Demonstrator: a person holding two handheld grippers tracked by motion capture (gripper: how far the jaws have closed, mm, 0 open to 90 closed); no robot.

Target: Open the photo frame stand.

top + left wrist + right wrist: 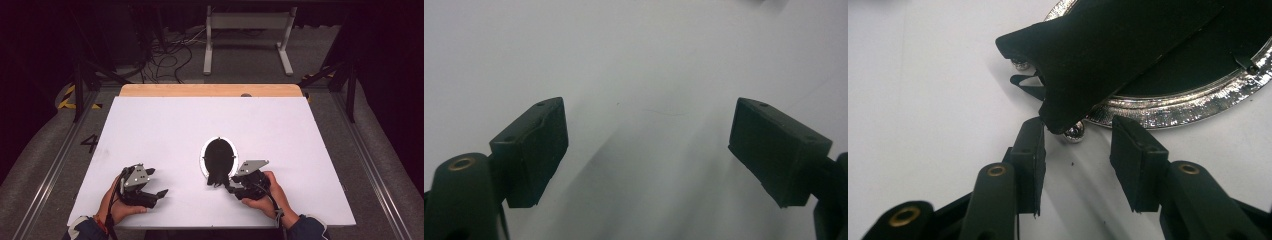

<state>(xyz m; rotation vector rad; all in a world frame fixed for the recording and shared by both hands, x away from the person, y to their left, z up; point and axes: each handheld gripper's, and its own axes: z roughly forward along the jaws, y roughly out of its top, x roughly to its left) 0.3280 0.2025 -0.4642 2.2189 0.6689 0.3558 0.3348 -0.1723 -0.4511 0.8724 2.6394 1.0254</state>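
**Frame stand not yet gripped**

Between the pads of the right claw [1075,150], nothing is clamped: the jaws are held partly apart, and the tip of the black stand flap [1098,60] is seen just above the gap, touching or nearly touching the left pad; which of the two cannot be told. A small silver ball foot [1074,132] lies just beyond the gap. The oval picture frame [218,157], to which the flap belongs, is laid face down on the white counter [165,130], its black back upward and its bright metal rim [1173,112] flat on the surface. The grasp on the flap is judged still to be made; whatever is to be done with the stand is left undone. The frame's long axis is seen to run away from the person, with the flap's free end pointing back toward the right claw. Well to the left of the frame, the left claw [150,192] is held wide open over bare counter, empty.
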